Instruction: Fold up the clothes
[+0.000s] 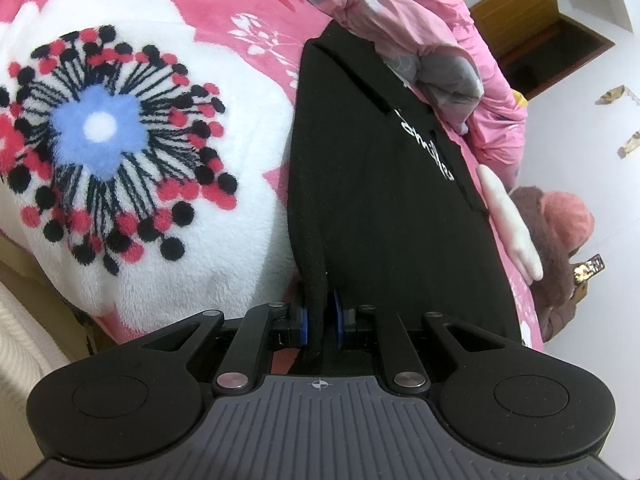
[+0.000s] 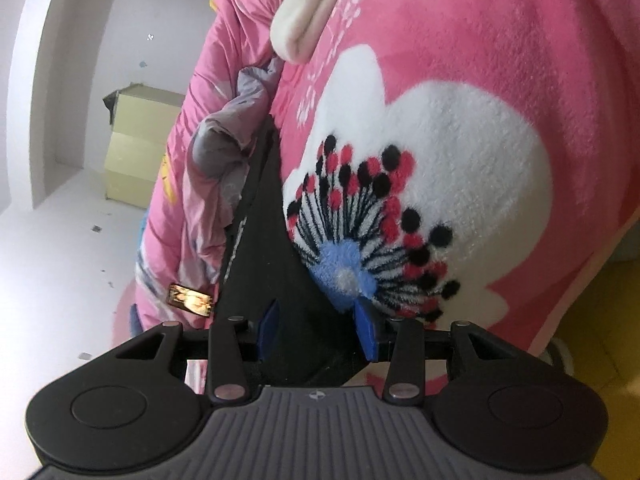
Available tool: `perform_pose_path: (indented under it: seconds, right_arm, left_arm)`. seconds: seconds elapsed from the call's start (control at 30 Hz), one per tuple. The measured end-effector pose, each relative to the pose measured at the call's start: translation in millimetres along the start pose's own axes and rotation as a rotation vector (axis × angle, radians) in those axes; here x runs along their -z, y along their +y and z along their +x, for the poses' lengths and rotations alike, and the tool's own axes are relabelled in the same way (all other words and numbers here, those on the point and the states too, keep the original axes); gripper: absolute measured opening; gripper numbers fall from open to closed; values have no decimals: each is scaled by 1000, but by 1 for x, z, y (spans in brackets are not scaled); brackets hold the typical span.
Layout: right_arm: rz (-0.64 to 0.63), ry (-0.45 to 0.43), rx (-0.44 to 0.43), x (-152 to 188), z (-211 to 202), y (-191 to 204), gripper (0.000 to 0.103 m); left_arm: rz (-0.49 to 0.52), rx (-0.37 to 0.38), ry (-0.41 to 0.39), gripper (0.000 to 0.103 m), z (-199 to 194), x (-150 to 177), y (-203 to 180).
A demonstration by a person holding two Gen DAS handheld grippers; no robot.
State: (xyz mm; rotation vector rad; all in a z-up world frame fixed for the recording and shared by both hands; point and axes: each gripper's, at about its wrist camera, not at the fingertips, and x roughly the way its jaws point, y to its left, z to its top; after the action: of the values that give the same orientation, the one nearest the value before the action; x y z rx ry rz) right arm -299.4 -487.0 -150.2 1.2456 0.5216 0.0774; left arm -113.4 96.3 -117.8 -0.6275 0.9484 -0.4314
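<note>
Black garment (image 1: 384, 200) lies flat on the bed, on the pink flower blanket (image 1: 160, 208), its long edge running beside the big blue-centred flower (image 1: 98, 132). White lettering shows near the far side of the garment, w/ a crumpled pink-and-grey quilt (image 1: 448, 64) bunched just beyond it.

Left gripper (image 1: 320, 322): fingers together, clamped on a thick rolled edge of the garment, blue pads pressing it from both sides. Solid pinch, by the look of it.

Right gripper (image 2: 318, 330): fingers apart, blue pads spread wide, w/ the garment's near corner sitting between them. Not closed on the cloth yet; whether the pads touch it, can't tell. In this view the garment (image 2: 272, 240) narrows away to a point, w/ the flower (image 2: 344, 274) touching its right edge.

Step in hand, as I read it: getting both near corners held, prob. to lift and fold the near end over toward the lettering. Left side is ready, right isn't.

Next move calls for the right fingers to shut on the cloth, catching all layers, not just the top one. Then both ends should rise level, or the fold goes crooked. The fluffy blanket may drag on the fabric, so lift clear before carrying over.
</note>
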Motion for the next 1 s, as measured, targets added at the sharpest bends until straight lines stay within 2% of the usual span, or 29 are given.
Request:
perform_pose_path:
  seconds: [0.23,0.43,0.5,0.57,0.63,0.8,1.0]
  right_arm:
    - [-17,-9,-56,-1,-1,4,41]
    - [-79,22,-6,5,9,12,38]
    - [-99,18,9,7,9,17,29]
    - [-119,16,24,10,8,22,10]
    - [-139,9,42,13,7,27,3]
    - [-147,-73,58,23,-10,44,1]
    - [-176,-147,0,33,-33,75,1]
  left_arm:
    - [7,6,3,12,0,1,0]
    - [19,10,13,12,0,3,0]
    - [33,5,11,11,0,4,-2]
    - [53,-7,1,10,-1,6,-5]
    - [69,-17,-9,5,-2,8,-8]
    - [55,1,-32,3,-11,9,-9]
    - [38,91,-74,2,-39,3,-14]
